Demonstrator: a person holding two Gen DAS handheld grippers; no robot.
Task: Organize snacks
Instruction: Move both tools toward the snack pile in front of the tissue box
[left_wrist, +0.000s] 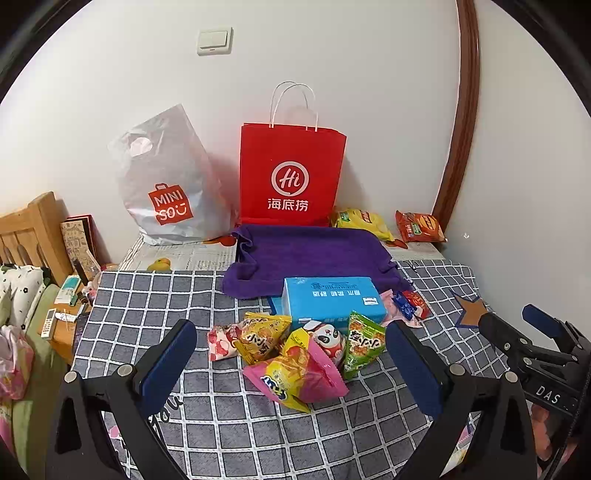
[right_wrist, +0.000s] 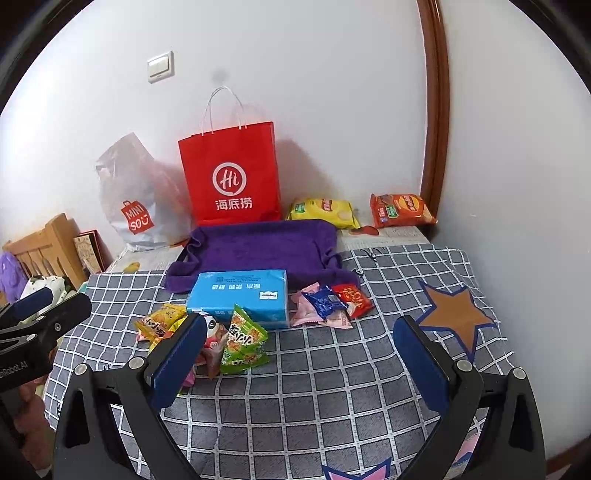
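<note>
We've got both grippers hovering low over the bench with its grey checked cloth (left_wrist: 155, 295), and both are spread wide with nothing between the pads: the left gripper (left_wrist: 290, 345) frames the heap of small snack packets (left_wrist: 295, 354), while the right gripper (right_wrist: 301, 341) sits over bare cloth to the right of it. The heap lies touching the front of a light blue rectangular tissue pack (left_wrist: 332, 297), and that pack rests on the near edge of a purple folded towel (left_wrist: 310, 251). Just to its right we see a loose cluster of pink, blue and red sachets (right_wrist: 328, 304). Against the wall stand a red paper carrier bag with white handles (left_wrist: 291, 173) and a leaning grey plastic shopping bag (left_wrist: 166, 184); a yellow crisp packet (right_wrist: 325, 212) and an orange crisp packet (right_wrist: 400, 210) lie at the back right corner. Our left view catches a wooden bed frame (left_wrist: 33, 232) and a cluttered side shelf; our right view shows a brown star patch (right_wrist: 456, 317) on the cloth in full, and its own left finger (right_wrist: 181, 354) covers part of the heap.
</note>
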